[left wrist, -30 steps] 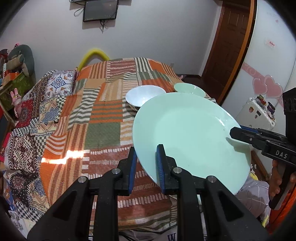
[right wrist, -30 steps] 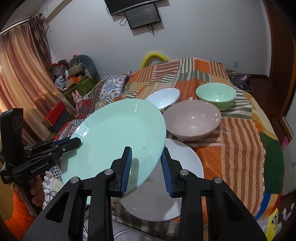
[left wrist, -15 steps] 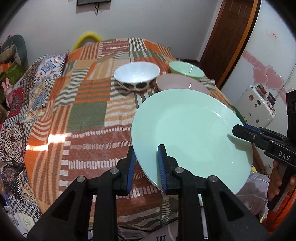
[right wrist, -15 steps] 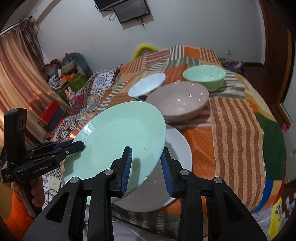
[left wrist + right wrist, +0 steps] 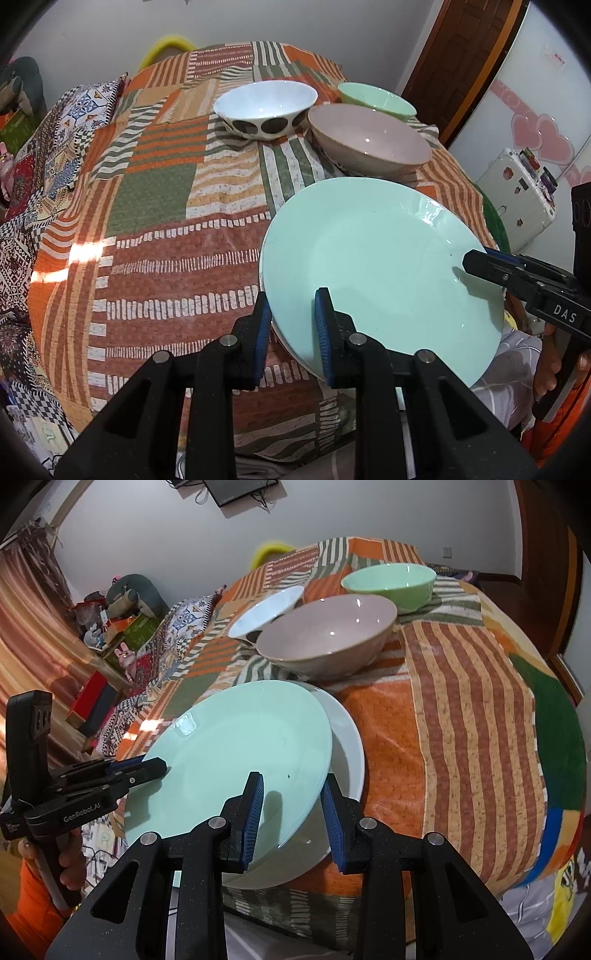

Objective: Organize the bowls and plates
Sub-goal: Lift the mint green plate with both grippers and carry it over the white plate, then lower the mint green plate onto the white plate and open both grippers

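Mint-green plate (image 5: 384, 266) is hanging tilted over the near edge of the worktop (image 5: 166, 206), just above a white plate (image 5: 347, 746). Left tool (image 5: 291, 332) is pinching its near-left rim between narrowly parted blue pads, while the right tool (image 5: 291, 812) is straddling the opposite rim, its pads slightly wider apart and seemingly gripping. Pink bowl (image 5: 369, 136), spotted white bowl (image 5: 266, 107) and green bowl (image 5: 391, 579) are sitting farther back.

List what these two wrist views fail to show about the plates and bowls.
- White plate: right wrist view shows only a crescent; the mint plate covers the rest, so any contact between them is unclear.
- Spotted bowl: partly behind the pink bowl there.
- Green bowl: the pink bowl hides its base in the left wrist view.
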`<state>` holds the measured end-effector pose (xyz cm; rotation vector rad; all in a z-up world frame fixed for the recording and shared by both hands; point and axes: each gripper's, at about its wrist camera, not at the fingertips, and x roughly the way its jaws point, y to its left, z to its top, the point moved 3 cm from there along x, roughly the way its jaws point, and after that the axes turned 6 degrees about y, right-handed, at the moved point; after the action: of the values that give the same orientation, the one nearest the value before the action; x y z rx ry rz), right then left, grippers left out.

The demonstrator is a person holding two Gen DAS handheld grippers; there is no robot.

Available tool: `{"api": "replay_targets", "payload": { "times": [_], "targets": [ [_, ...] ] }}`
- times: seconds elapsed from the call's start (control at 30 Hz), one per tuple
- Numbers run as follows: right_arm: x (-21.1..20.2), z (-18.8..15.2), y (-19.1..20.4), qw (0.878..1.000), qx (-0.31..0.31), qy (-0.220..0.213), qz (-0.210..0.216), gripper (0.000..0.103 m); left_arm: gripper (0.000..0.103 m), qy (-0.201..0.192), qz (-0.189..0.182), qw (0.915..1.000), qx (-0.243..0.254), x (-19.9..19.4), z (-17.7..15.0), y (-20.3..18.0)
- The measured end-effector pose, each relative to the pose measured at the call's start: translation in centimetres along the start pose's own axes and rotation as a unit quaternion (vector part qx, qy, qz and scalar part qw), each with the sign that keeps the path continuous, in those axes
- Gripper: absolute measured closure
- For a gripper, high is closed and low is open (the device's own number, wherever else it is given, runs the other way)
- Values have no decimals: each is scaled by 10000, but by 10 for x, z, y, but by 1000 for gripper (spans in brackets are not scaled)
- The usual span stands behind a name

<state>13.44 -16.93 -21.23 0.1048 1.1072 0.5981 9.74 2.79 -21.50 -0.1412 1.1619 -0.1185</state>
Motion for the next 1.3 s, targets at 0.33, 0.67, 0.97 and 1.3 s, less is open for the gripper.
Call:
{"api": "replay_targets", "payload": {
  "times": [0.33, 0.67, 0.97, 1.3],
  "targets": [
    [7, -2, -10, 9998, 148, 137, 62, 74, 81, 181, 26, 9998, 41, 15, 5, -3],
    [11, -2, -12, 9995, 188, 225, 102, 73, 81, 235, 122, 9996, 74, 21, 7, -2],
    [17, 1, -3, 9996, -39, 271, -24, 73, 80, 256, 417, 9986, 175, 26, 8, -2],
    [17, 4, -3, 9996, -92, 231, -128, 72, 80, 244, 427, 9986, 204, 28, 6, 1]
  ]
}}
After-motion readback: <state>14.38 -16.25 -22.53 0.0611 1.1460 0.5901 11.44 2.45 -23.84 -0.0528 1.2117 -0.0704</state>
